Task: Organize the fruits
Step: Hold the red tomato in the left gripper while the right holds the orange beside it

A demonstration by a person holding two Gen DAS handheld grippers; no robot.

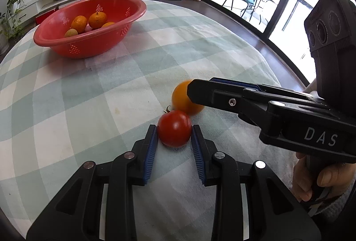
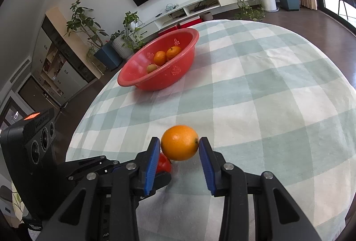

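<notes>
A red tomato point(image 1: 174, 128) lies on the checked tablecloth between the blue pads of my left gripper point(image 1: 174, 132), which touch both its sides. An orange point(image 2: 179, 142) sits just behind it, between the pads of my right gripper point(image 2: 179, 144), which also touch it on both sides. In the left wrist view the orange point(image 1: 182, 97) is partly hidden by the right gripper's fingers point(image 1: 213, 92). In the right wrist view the tomato point(image 2: 164, 163) peeks out behind the left pad. Both fruits rest on the cloth.
A red colander basket point(image 1: 51, 41) holds several oranges and a small greenish fruit at the far left; it also shows in the right wrist view point(image 2: 133, 83). The round table's edge point(image 1: 278, 63) drops off to the right, with floor, plants and a TV shelf beyond.
</notes>
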